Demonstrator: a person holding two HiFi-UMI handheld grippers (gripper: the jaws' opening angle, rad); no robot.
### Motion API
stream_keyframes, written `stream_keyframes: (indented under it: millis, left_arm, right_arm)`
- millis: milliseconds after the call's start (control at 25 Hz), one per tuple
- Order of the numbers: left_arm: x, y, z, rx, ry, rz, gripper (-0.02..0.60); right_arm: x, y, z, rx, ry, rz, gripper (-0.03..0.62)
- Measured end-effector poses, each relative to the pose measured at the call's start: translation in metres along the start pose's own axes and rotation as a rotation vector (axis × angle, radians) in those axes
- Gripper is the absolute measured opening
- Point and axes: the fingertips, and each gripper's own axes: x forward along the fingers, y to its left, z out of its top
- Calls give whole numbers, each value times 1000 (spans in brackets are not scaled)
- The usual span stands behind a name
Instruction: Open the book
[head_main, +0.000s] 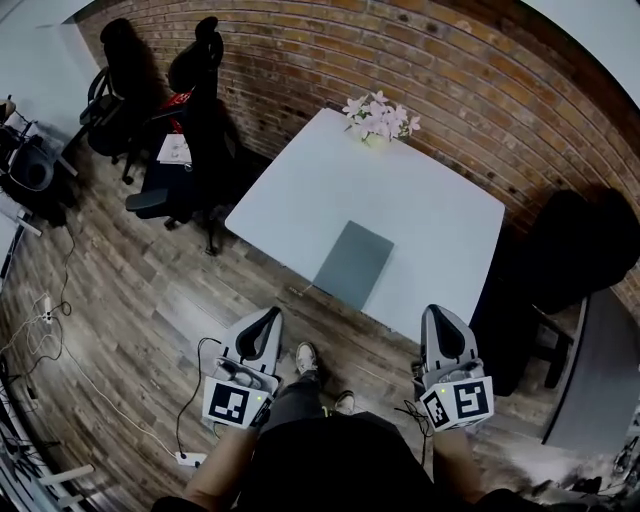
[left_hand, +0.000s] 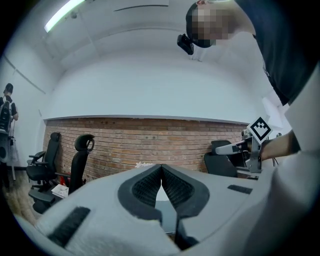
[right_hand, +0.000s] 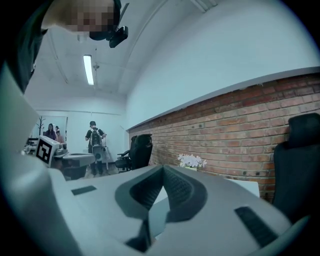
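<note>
Thin grey rectangular book (head_main: 352, 264) lies closed and flat on the white square table (head_main: 430, 200), near the table's near edge and roughly centred on it. A small vase of white flowers (head_main: 378, 118) stands at the far edge, well apart from the book. Nothing else shows on the table.

Left gripper (head_main: 268, 316) and right gripper (head_main: 438, 314) are both held over the brown wood-plank floor (head_main: 130, 290), short of the table and not touching the book. The book sits ahead, between their two lines.

In the left gripper view the jaws are pressed together at the tips, dark ribbed pads (left_hand: 147, 187) meeting, nothing between them. It is the same in the right gripper view: jaws fully closed, pads (right_hand: 180, 187) touching, empty.

Red brick wall (head_main: 400, 60) runs behind the table. Two black office chairs (head_main: 195, 110) stand to the left of the table. In the right gripper view a person with a backpack (right_hand: 95, 142) stands far off in the room.
</note>
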Motion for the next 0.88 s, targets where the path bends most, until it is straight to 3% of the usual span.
stream_keyframes:
  millis: [160,320,400,640,880]
  left_arm:
    - [27,30,-2,-62,20,-30,26]
    - [47,43,16,-52,-90,-108,25]
    - [57,48,16,-61,-105,-124,25]
    - [85,45,-1,-96,-44,-145,26]
    - [112,39,13,-71,-60,-124,25]
  right_arm:
    - [38,1,13,-6,-8,-38,12]
    - [61,0,18,10,-2,-92,12]
    - [66,-2,18,5,12,-109,12]
    - [76,-22,10,-7,44,-145,12]
    - [89,-44,-1,22,57,-117,13]
